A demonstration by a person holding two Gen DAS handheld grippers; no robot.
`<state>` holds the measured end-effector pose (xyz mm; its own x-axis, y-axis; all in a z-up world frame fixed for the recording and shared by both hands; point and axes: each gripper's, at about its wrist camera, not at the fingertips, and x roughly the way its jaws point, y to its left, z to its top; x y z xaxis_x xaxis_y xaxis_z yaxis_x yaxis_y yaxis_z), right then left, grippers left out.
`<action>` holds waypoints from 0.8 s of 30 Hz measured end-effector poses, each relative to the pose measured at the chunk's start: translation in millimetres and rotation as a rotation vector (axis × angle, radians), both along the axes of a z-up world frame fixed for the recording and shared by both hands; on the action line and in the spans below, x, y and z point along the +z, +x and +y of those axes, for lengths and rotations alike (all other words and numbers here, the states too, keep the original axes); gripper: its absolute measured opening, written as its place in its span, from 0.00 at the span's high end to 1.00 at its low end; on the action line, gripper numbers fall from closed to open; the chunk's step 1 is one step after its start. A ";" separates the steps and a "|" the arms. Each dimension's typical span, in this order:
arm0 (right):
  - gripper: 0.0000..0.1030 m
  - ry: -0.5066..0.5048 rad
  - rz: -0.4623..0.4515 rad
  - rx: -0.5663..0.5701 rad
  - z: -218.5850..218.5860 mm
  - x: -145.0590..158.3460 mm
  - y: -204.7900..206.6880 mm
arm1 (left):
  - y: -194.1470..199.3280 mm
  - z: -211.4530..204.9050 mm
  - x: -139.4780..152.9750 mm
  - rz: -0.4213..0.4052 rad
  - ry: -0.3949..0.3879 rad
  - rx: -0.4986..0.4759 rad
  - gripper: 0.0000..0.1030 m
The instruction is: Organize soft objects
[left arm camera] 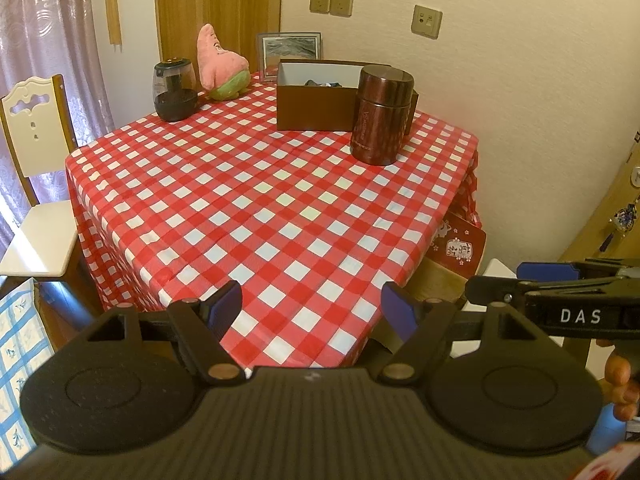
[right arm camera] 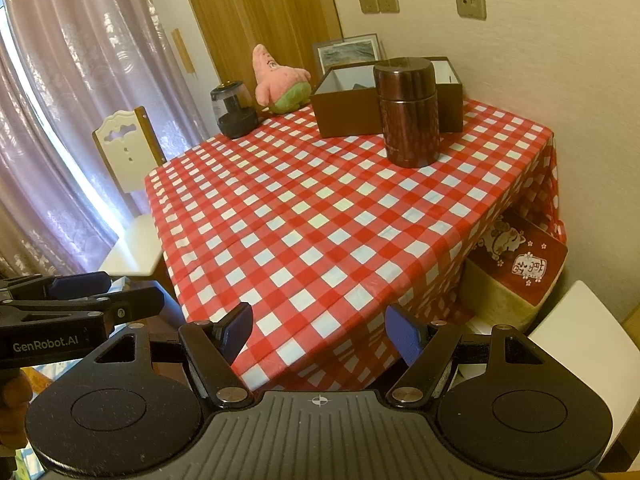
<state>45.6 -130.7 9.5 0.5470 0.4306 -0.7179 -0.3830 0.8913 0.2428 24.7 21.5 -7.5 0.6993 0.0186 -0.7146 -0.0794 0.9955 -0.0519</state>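
Observation:
A pink star plush toy with green shorts [left arm camera: 220, 66] sits upright at the far left corner of the red checked table [left arm camera: 280, 200]; it also shows in the right wrist view [right arm camera: 282, 80]. An open brown box [left arm camera: 316, 96] stands at the far middle, something dark inside; it also shows in the right wrist view [right arm camera: 348, 100]. My left gripper [left arm camera: 312, 310] is open and empty, off the table's near edge. My right gripper [right arm camera: 320, 330] is open and empty, beside the left one.
A brown metal canister [left arm camera: 382, 114] stands in front of the box. A dark jar appliance [left arm camera: 174, 92] is left of the plush. A framed picture [left arm camera: 290, 50] leans on the wall. A white chair [left arm camera: 36, 184] stands left; a red cat-print box [right arm camera: 516, 260] sits under the table's right side.

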 end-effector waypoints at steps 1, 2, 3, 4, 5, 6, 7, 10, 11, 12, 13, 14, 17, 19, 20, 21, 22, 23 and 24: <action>0.29 0.000 0.000 0.000 0.5 0.0 0.2 | 1.2 0.4 0.3 0.000 0.000 0.001 0.27; 0.29 0.000 0.000 0.000 -0.5 -0.3 -0.1 | 0.1 0.9 0.0 -0.001 -0.001 -0.002 0.27; 0.29 0.000 0.001 -0.001 0.7 0.0 0.1 | 0.0 1.0 -0.1 -0.001 0.000 -0.002 0.27; 0.29 0.000 0.000 -0.001 0.9 0.0 0.2 | 0.0 1.2 -0.2 -0.001 0.000 -0.002 0.27; 0.29 0.000 0.000 0.000 0.9 0.0 0.3 | 0.1 1.5 -0.2 -0.001 0.000 -0.002 0.27; 0.29 0.000 0.000 -0.001 1.1 0.0 0.3 | 0.0 1.7 -0.2 -0.001 -0.001 -0.003 0.27; 0.29 0.000 0.000 -0.001 0.4 -0.3 0.1 | 0.0 1.5 -0.3 0.000 0.000 -0.003 0.27; 0.29 0.000 0.001 -0.002 0.5 -0.4 0.0 | -0.1 1.4 -0.4 -0.001 -0.001 -0.003 0.27; 0.29 0.000 0.001 -0.002 0.8 -0.2 0.3 | -0.1 1.3 -0.4 -0.001 -0.001 -0.003 0.27; 0.29 0.000 0.001 -0.001 0.9 -0.1 0.6 | 0.0 0.9 -0.5 -0.001 0.000 -0.002 0.27; 0.29 0.001 0.001 -0.002 0.2 -0.3 0.2 | -0.1 0.8 -0.5 -0.001 0.000 -0.002 0.27; 0.29 0.000 0.000 -0.002 0.1 -0.5 0.1 | 0.0 0.7 -0.6 -0.001 0.000 -0.002 0.27; 0.29 0.000 0.001 -0.002 -0.3 -0.7 0.3 | 0.0 0.4 -0.7 -0.002 -0.001 -0.002 0.27; 0.29 0.000 0.001 -0.001 -0.2 -0.6 0.8 | 0.0 0.1 -0.8 -0.001 -0.001 -0.001 0.27; 0.29 0.000 0.001 -0.001 -0.4 -0.7 0.8 | 0.1 0.2 -0.9 -0.002 -0.001 -0.002 0.27; 0.29 0.000 0.001 -0.002 0.5 -0.3 1.1 | 0.2 0.0 -0.9 -0.001 -0.001 -0.001 0.27; 0.29 0.000 0.000 -0.002 -0.1 -0.5 0.8 | 0.1 0.1 -1.0 -0.001 -0.001 -0.001 0.27; 0.29 0.000 0.000 -0.001 0.1 -0.4 1.2 | 0.2 0.2 -1.0 -0.002 -0.001 -0.002 0.27; 0.29 0.000 0.001 -0.001 0.4 -0.4 1.5 | 0.2 0.1 -1.0 -0.002 -0.001 -0.002 0.27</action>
